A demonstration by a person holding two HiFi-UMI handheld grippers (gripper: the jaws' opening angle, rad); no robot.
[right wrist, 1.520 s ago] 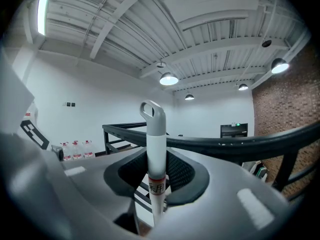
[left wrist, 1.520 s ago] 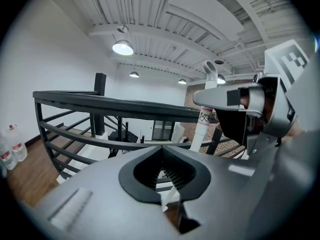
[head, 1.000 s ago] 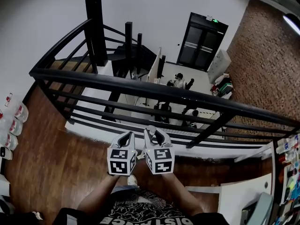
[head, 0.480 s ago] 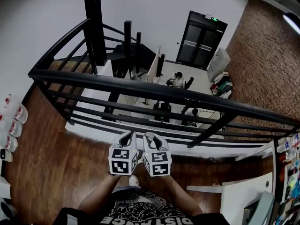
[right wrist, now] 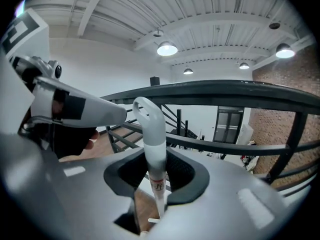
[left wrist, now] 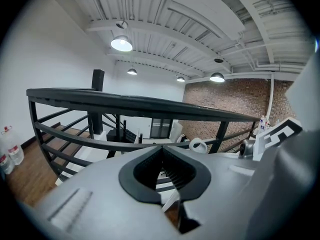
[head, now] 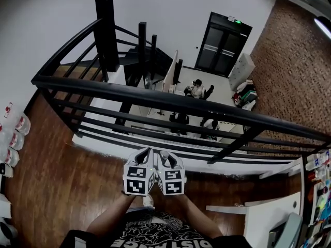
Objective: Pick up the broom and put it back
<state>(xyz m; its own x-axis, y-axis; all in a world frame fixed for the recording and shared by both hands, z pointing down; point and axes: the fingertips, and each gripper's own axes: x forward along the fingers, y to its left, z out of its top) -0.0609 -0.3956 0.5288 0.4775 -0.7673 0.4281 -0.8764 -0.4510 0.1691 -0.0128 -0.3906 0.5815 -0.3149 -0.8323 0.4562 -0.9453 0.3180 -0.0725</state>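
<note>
The broom's white handle [right wrist: 154, 149], with a loop at its top, stands upright between the jaws of my right gripper [right wrist: 155, 160], which is shut on it. From the left gripper view the loop [left wrist: 198, 145] shows just to the right. In the head view both grippers are side by side in front of the person's chest, the left gripper [head: 144, 153] touching or nearly touching the right gripper [head: 166, 155]. My left gripper [left wrist: 161, 152] has its pads together at the tips and holds nothing. The broom's head is hidden.
A black metal railing [head: 155, 94] runs across just beyond the grippers, with a lower floor and seated people behind it. Water bottles [head: 11, 133] line the left wall. A white counter [head: 269, 211] and a shelf of goods [head: 318, 190] stand at the right on the wooden floor [head: 57, 185].
My right gripper has come down a little with the broom handle still in it. The left gripper has stayed almost where it was, close beside it.
</note>
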